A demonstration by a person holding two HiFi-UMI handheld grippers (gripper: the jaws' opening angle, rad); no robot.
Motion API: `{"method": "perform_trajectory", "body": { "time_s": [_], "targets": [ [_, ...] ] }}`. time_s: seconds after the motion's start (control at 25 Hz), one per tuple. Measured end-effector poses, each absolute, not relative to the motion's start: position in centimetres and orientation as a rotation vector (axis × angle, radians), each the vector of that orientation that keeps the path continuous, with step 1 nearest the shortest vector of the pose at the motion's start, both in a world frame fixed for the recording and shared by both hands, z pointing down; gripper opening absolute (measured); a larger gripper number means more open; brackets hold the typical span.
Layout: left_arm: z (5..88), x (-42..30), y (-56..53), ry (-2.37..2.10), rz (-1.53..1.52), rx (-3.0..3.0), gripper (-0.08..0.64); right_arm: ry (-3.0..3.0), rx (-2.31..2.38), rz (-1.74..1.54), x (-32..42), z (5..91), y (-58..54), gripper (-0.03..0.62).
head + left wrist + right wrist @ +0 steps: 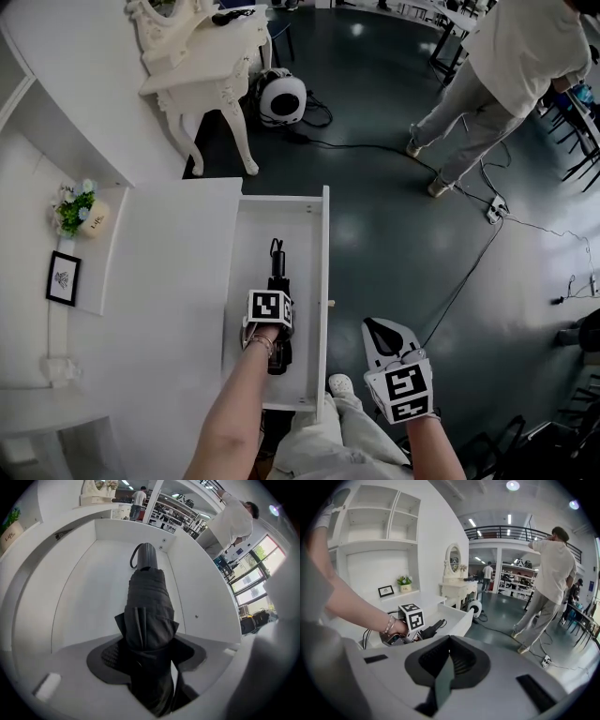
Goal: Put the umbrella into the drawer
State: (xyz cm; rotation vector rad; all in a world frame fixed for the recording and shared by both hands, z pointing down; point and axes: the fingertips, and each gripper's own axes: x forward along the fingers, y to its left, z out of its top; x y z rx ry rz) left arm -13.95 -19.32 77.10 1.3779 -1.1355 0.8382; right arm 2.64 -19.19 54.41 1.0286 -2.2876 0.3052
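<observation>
Status: placement step, near the end.

- Left hand-held gripper (272, 330): pointing steeply down, jaws clamped at a middling width round the cloth body of the folded black umbrella (277, 281).
- Umbrella lies lengthwise within the outline of the open white drawer (323, 267). Left gripper view: its handle (145, 557), with a strap loop, points toward the drawer's far wall. The folded canopy runs back between the jaws.
- Cannot tell whether the umbrella already rests on the drawer bottom or hangs just above it.
- Right hand-held gripper (382, 333): off to the right of the drawer, over the dark floor. Jaws together, nothing between them.
- Drawer stands pulled out from the white surface (169, 281).

Judgement: carry and lowering look essentially done. Left to do: settle the umbrella on the drawer bottom, open the jaws, lift the left gripper clear.
</observation>
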Motion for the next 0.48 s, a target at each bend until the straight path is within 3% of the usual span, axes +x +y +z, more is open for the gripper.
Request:
{"method": "perform_trajectory", "body": {
  "time_s": [0.48],
  "targets": [
    [79.3, -13.7, -19.3, -1.118, 0.906, 1.331, 0.265, -2.281, 1.014, 0.277, 2.2, 54.3, -19.8, 0.006]
  ]
}}
